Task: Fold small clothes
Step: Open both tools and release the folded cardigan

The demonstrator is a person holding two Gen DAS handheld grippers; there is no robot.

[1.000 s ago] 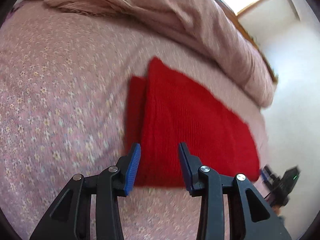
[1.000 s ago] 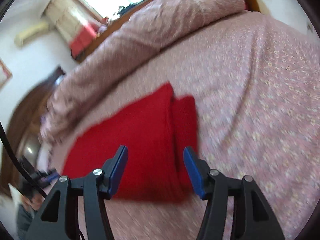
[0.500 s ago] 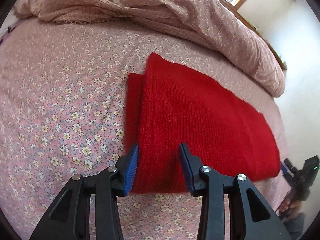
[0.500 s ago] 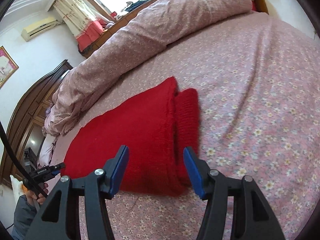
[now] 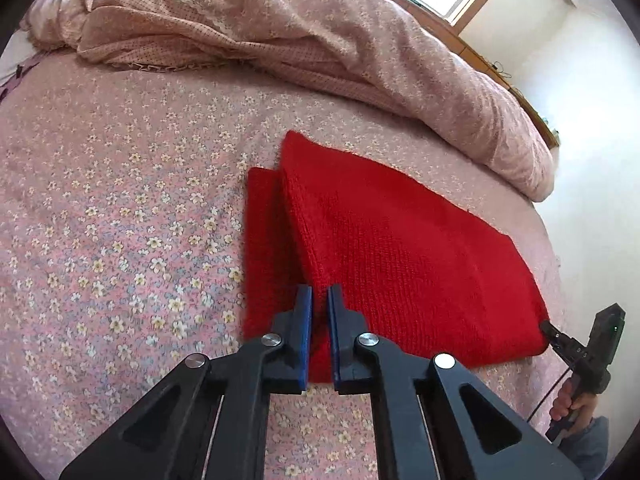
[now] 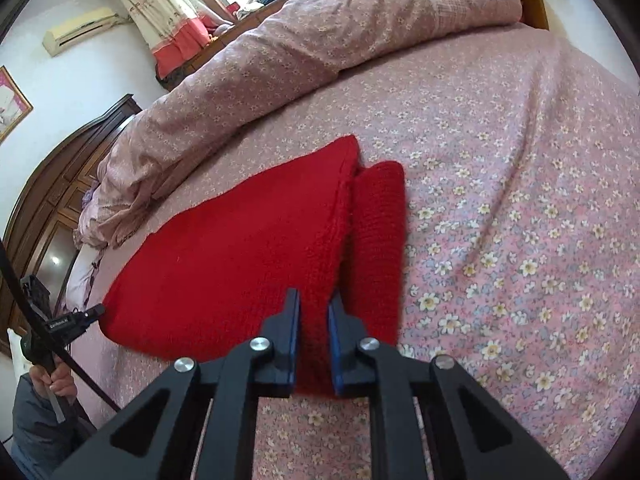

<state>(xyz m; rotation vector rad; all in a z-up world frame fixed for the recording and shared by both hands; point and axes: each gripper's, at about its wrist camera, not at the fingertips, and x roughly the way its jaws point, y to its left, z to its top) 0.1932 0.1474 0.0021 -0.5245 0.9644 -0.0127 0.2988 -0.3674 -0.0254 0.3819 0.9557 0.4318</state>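
A folded red knit garment (image 5: pixel 400 248) lies flat on the flowered pink bedsheet (image 5: pixel 120 220), a narrower layer sticking out along one side. My left gripper (image 5: pixel 319 294) is shut on the near edge of its left end, red knit pinched between the blue pads. In the right wrist view the same garment (image 6: pixel 240 248) fills the middle, and my right gripper (image 6: pixel 314 298) is closing its jaws on the near edge of the right end, with knit pressed between the pads. Each gripper shows small at the other view's margin: the right one (image 5: pixel 580 348), the left one (image 6: pixel 76 320).
A rumpled pink duvet (image 5: pixel 320 48) is heaped along the far side of the bed, behind the garment. The bed's edge drops off near the white wall (image 5: pixel 592 160). A dark wooden wardrobe (image 6: pixel 48 184) stands beyond the left end. A person's hand (image 5: pixel 576 404) holds the right gripper.
Both grippers went from open, straddling the garment's near edge, to closed on it. The hands barely shifted; the garment lies where it was.
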